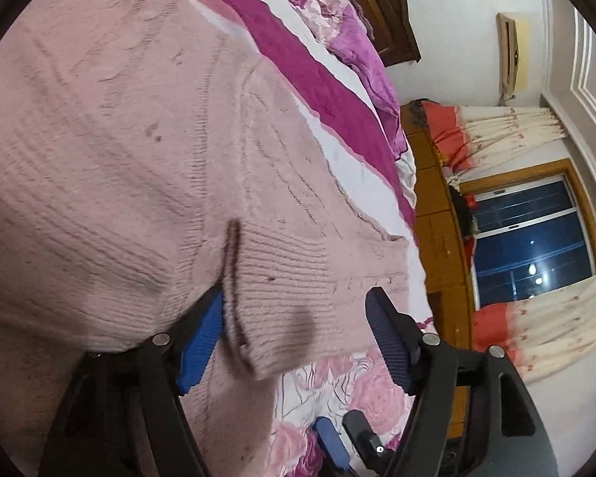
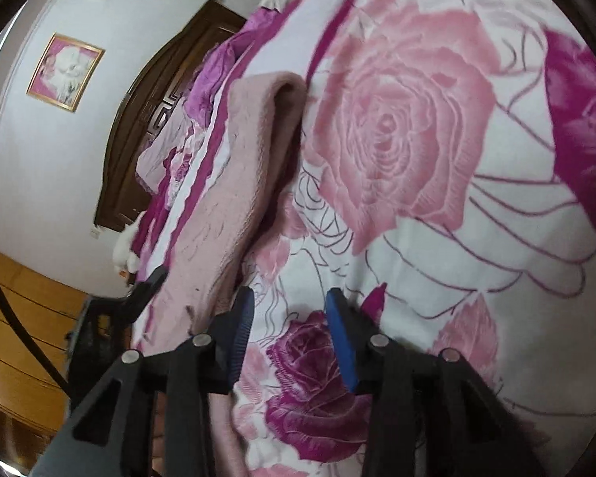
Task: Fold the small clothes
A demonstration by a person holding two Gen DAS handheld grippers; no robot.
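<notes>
No writing or labels I can read anywhere, and no containers either, so it's really just knitwear and bedding. The pink sweater (image 1: 147,167) is spread on the bed, on a rose-print blanket (image 2: 417,151), and it fills most of the left wrist view. Its ribbed cuff (image 1: 274,298) lies right between the fingers of the left gripper (image 1: 298,338), which are spread wide; the left blue pad (image 1: 202,342) is tucked against the knit but nothing is pinched. From the right wrist view the sweater (image 2: 234,183) shows as a folded, doubled-over edge running along the left side. The right gripper (image 2: 290,338) is partly open over the blanket just beside that edge, holding nothing, with its left finger close to the knit. Behind are a dark wooden headboard (image 2: 139,143), a framed picture (image 2: 64,72) on the wall, a window (image 1: 532,238) and curtains (image 1: 508,139).
</notes>
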